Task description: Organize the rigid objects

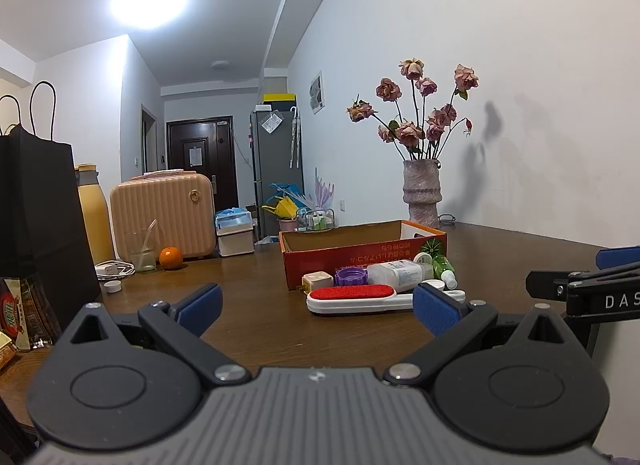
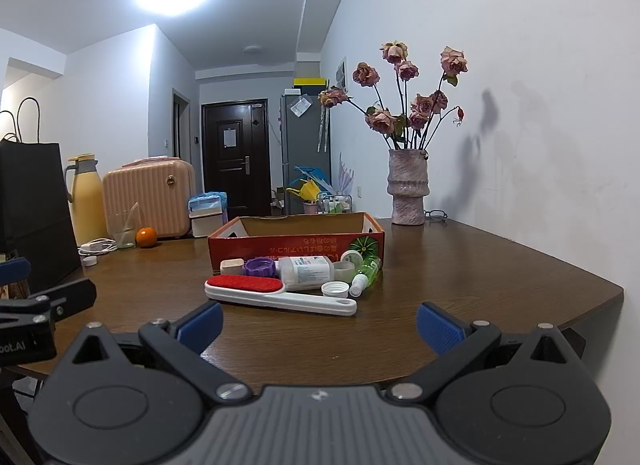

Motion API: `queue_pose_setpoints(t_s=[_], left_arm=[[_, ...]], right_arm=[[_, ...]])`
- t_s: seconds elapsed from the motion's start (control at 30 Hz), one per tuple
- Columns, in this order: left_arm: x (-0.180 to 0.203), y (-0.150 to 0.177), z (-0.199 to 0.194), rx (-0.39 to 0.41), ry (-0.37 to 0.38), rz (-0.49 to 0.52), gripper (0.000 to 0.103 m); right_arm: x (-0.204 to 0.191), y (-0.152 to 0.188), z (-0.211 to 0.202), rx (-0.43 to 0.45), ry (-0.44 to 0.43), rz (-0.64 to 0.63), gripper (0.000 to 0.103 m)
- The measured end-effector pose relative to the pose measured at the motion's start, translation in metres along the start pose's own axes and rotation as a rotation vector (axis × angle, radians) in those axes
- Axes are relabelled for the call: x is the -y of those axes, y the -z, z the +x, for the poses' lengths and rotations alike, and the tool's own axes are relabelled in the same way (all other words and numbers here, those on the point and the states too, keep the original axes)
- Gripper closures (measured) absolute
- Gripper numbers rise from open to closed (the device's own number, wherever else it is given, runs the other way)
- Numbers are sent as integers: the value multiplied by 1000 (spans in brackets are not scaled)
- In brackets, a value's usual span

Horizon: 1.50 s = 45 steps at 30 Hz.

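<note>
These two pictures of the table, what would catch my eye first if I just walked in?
Probably the vase of faded pink roses by the wall at the table's far side. Next, the red cardboard box in the middle, with a red-padded lint brush, bottles and caps clustered in front of it. Closest to you, each open tool's blue fingertips frame the view.

Left gripper (image 1: 318,307) and right gripper (image 2: 319,325), fingers apart.

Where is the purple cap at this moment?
In both views the purple cap sits on the table in front of the red box, between a small white cube and the clear lying bottle, behind the lint brush.
</note>
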<state>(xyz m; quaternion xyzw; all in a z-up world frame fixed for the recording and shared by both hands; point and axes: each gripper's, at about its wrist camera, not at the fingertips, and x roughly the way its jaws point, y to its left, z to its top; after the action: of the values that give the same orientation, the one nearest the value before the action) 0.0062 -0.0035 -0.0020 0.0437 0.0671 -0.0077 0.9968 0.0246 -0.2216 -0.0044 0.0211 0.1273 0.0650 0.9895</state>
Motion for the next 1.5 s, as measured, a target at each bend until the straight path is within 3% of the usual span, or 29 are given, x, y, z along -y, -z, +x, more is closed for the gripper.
queue_pose_setpoints(t_s=[0.73,0.87,0.93,1.03,1.13,1.23,1.4,1.5], left_arm=[[1,4,3,18,-3,0,0],[-1,13,9,123,-3,-46,0],[6,15,18,133,-23,26,0],[12,13,43,78,15,128,0],[5,8,80,-28,30,81,0],[-9,1,121,-123,62,5,0],[-25,-11,196,-242,63,-59,0],[-34,-11,235,-336,86,-99,0]], right_arm=[[2,3,7,-5,-2,2,0],[5,10,21,92,2,-33,0],[10,17,29,187,1,-35,0],[16,18,57,107,-56,-31,0],[22,16,93,-17,-25,-18,0],[35,11,119,-59,-13,40,1],[60,-3,161,-122,-5,87,15],[72,-8,184,-181,-55,127,38]])
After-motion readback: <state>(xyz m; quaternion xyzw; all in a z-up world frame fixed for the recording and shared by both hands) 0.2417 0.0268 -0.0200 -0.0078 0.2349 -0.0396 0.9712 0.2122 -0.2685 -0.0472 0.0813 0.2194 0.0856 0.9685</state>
